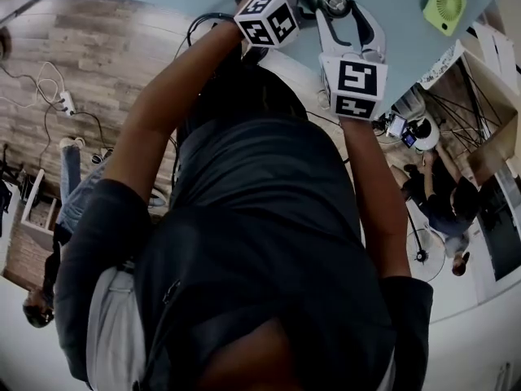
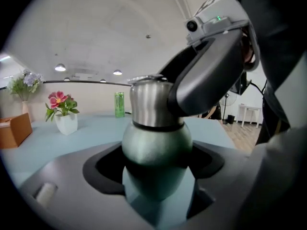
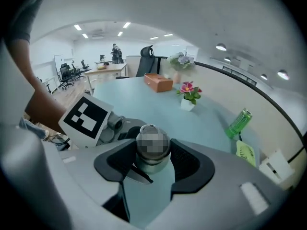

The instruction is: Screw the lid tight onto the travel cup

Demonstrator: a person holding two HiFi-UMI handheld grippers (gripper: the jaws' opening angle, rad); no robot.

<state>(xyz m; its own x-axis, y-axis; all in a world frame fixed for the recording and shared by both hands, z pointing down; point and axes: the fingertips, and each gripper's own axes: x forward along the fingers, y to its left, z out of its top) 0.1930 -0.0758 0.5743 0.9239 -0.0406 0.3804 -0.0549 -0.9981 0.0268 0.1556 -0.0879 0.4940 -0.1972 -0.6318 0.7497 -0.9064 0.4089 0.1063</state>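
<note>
The travel cup's green body (image 2: pixel 156 147) stands on the teal table, and my left gripper (image 2: pixel 156 169) is shut around it low down. Its steel lid (image 2: pixel 149 104) sits on top. My right gripper (image 3: pixel 152 161) is shut on that lid (image 3: pixel 152 150) from above, and its dark arm (image 2: pixel 211 75) crosses the left gripper view. A mosaic patch covers part of the lid in the right gripper view. In the head view the cup top (image 1: pixel 331 2) shows between the left marker cube (image 1: pixel 266 19) and the right marker cube (image 1: pixel 354 80); a person's torso hides most of what lies below them.
On the table (image 3: pixel 144 97) stand a green can (image 3: pixel 239 123), a white flower pot (image 3: pixel 188 98), a brown box (image 3: pixel 158 82) and a green fan (image 1: pixel 444 5). The can (image 2: pixel 119 104) and pot (image 2: pixel 62 115) lie behind the cup. Desks and chairs stand beyond.
</note>
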